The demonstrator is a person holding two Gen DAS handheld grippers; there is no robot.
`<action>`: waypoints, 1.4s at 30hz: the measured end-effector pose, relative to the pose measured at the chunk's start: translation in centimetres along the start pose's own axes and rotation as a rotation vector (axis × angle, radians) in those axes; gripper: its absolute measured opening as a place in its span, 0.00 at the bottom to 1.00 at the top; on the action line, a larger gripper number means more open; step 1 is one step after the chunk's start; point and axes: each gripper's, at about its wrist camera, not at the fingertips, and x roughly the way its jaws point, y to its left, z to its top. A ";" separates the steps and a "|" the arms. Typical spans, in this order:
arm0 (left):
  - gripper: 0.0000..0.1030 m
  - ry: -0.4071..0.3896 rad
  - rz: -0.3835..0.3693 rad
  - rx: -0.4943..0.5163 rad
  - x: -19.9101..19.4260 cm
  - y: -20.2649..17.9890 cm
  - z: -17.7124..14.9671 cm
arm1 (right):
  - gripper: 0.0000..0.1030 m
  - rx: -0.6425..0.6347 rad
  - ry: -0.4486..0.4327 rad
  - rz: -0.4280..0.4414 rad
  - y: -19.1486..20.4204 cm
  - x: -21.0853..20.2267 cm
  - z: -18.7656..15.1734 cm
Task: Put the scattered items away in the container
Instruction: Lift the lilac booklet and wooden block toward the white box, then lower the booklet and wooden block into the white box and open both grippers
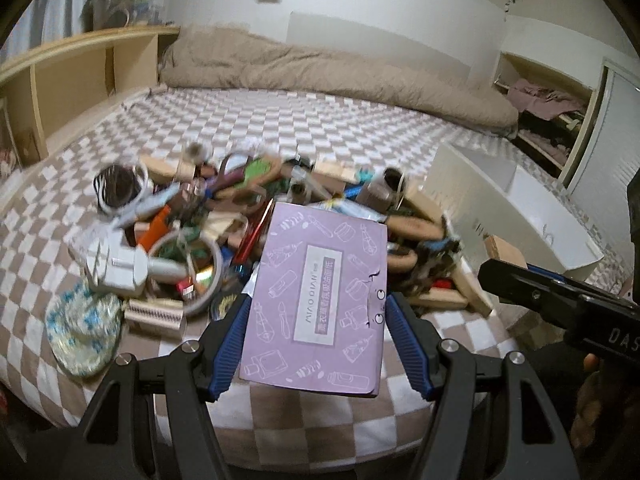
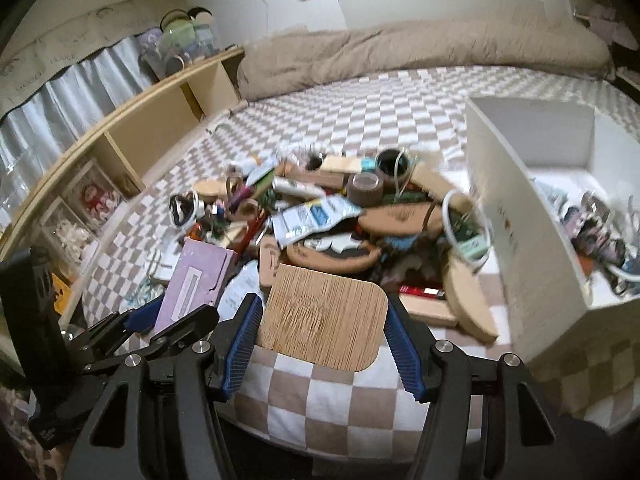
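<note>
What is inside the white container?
The white container holds a few small, blurred items along its floor. Its near wall hides the floor just behind it, so anything there stays unseen.

Checkered bed (image 1: 320,128) — wooden shelf (image 1: 80,68).

purple box (image 1: 316,304) clamped in jaws, clutter pile (image 1: 224,216) behind

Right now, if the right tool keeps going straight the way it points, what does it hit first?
Probably the clutter pile on the bed, just past the wooden board the right tool holds; depth is hard to judge.
</note>
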 end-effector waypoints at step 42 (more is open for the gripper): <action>0.66 -0.280 -0.325 0.203 -2.6 -18.2 12.7 | 0.60 0.079 -0.420 -0.214 -12.5 -14.7 8.7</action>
